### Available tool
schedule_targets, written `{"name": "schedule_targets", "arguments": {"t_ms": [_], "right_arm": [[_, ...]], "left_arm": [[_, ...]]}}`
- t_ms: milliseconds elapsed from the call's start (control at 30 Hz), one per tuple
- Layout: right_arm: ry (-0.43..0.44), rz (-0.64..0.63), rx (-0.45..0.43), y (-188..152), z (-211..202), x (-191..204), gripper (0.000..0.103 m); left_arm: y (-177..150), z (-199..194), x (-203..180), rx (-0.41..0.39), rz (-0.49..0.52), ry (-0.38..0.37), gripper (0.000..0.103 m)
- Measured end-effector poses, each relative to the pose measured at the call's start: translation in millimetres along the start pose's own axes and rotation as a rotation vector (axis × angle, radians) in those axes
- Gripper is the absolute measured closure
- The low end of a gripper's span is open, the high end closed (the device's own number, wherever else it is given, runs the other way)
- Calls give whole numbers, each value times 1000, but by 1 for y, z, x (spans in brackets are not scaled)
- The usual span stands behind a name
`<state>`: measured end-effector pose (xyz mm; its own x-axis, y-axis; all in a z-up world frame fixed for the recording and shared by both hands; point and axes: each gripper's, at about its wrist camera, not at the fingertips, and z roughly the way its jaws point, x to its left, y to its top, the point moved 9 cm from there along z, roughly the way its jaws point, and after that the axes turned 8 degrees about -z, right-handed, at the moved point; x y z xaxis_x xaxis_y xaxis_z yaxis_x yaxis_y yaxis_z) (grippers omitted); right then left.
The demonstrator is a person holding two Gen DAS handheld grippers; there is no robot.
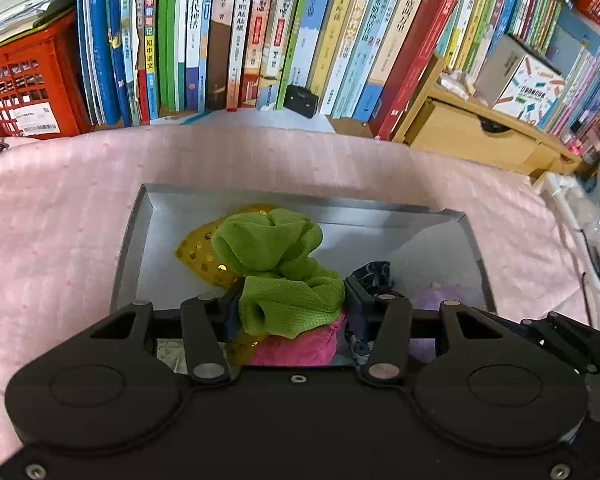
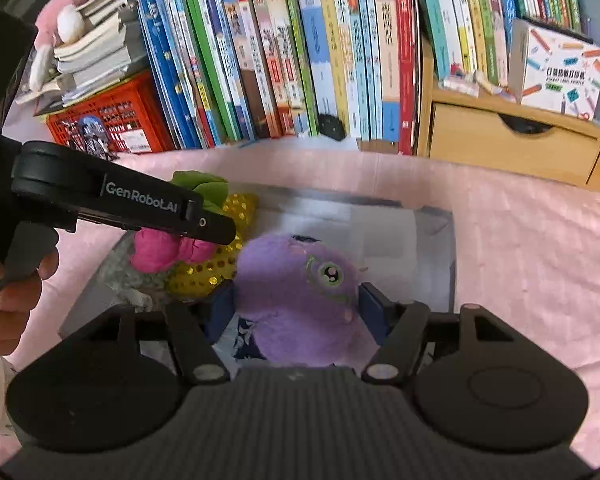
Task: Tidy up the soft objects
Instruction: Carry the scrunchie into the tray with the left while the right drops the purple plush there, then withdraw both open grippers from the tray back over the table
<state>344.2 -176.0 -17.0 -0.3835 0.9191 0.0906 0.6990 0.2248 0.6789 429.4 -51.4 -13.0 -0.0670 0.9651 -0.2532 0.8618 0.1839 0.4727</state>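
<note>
Your left tool (image 1: 292,306) is clamped on the green scrunchie (image 1: 284,264), your right tool (image 2: 298,306) on the purple plush toy (image 2: 300,300). Both hang over the grey box (image 1: 130,240), whose far end lies bare. Pink cloth (image 1: 52,232) surrounds the box's rim.

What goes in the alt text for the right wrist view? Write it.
The right gripper clamps a purple plush toy over a grey box on a pink cloth. The left gripper reaches in over pink, yellow and green soft items; bookshelves behind.
</note>
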Motion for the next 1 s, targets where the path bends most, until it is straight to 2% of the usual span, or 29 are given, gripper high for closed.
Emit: {"name": "schedule_targets", "arguments": {"t_ms": [200, 300, 333, 433, 633, 1000], "right_arm": [[13, -12, 3, -4, 4, 4, 32], [15, -6, -7, -4, 5, 3, 30], [12, -6, -15, -3, 4, 2, 23], [23, 0, -38, -3, 0, 1, 20], [31, 8, -88, 1, -19, 2, 16], [-33, 0, -205, 5, -69, 1, 12]], "left_arm": [[-5, 4, -2, -5, 29, 8, 54], [-6, 2, -3, -22, 47, 17, 49], [-6, 0, -3, -30, 56, 25, 46], [-7, -6, -3, -49, 82, 41, 38], [-5, -33, -1, -118, 108, 49, 26], [-17, -90, 3, -220, 118, 22, 21]]}}
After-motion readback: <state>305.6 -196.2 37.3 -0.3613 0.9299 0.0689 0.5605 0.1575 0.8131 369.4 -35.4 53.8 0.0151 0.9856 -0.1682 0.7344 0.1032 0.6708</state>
